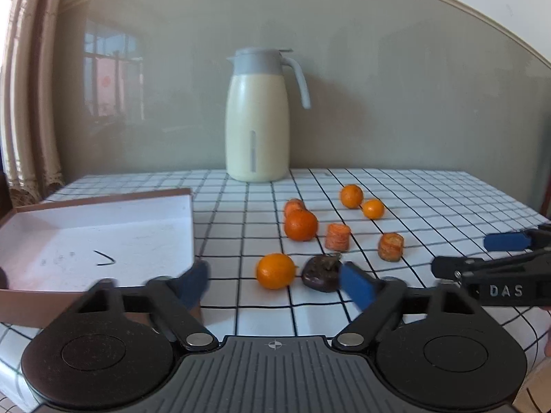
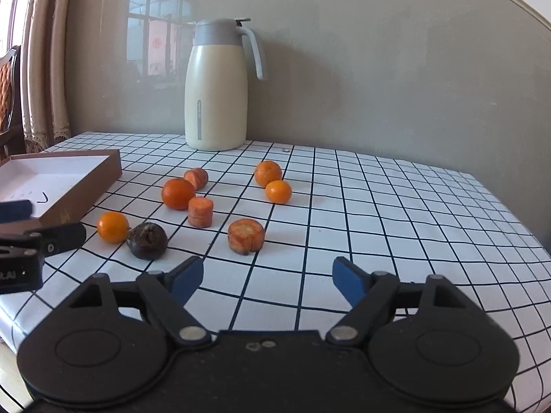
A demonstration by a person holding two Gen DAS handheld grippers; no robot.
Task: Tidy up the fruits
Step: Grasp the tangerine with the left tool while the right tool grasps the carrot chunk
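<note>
Fruit lies loose outside the bare box [image 1: 103, 237]; both grippers' fingers [image 1: 356, 284] [image 2: 186, 280] spread wide, holding nothing.

The table [image 2: 396, 206] wears a smooth, faintly glossy white cover with a black grid, and the box [image 1: 103, 241] looks like matt brown cardboard lined with white paper. The jug [image 2: 215, 96] has a satin cream body and a matt grey plastic lid. The oranges [image 1: 300, 224] have shiny, dimpled peel, the carrot pieces [image 2: 246, 235] look rough and dull, and the dark fruit [image 2: 147, 241] is wrinkled.
</note>
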